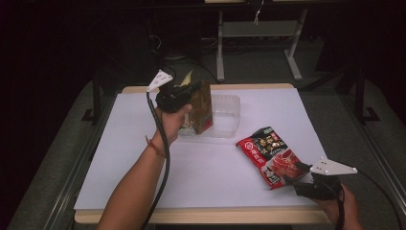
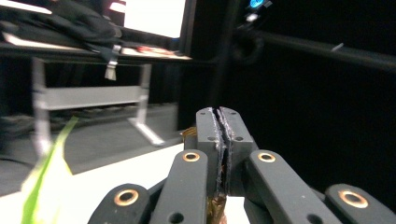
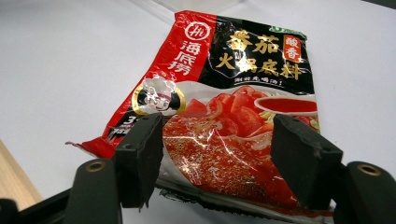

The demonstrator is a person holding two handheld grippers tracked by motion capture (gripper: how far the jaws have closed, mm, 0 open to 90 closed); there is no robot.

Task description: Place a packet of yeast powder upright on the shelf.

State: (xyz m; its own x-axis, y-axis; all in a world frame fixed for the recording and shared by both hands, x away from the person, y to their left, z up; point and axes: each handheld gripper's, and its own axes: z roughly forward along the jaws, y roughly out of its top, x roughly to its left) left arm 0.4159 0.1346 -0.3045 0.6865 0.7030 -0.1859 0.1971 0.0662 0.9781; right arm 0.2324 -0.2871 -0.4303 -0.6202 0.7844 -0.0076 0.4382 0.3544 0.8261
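At the left of the high view, the left gripper is raised above the far half of the white table, held in the person's left hand, with a red cord around that wrist. Its 2 jaws are clamped on the upper edge of a brown pouch, which hangs upright from them, its lower end just over the near rim of the clear plastic tray. In the left gripper view the jaws press together with only a thin seam between them, and a sliver of the brown pouch shows beneath them. A blurred green strip crosses the lower left corner of that view; what it is cannot be told.

Further right, a red and black sauce packet lies flat on the table, well apart from the tray. The right gripper sits at the packet's near corner, low over the table's near edge, held in the right hand. In the right gripper view its 2 jaws stand spread wide, 1 on either side of the sauce packet, whose near end rises slightly between them; whether either pad touches the packet cannot be told.
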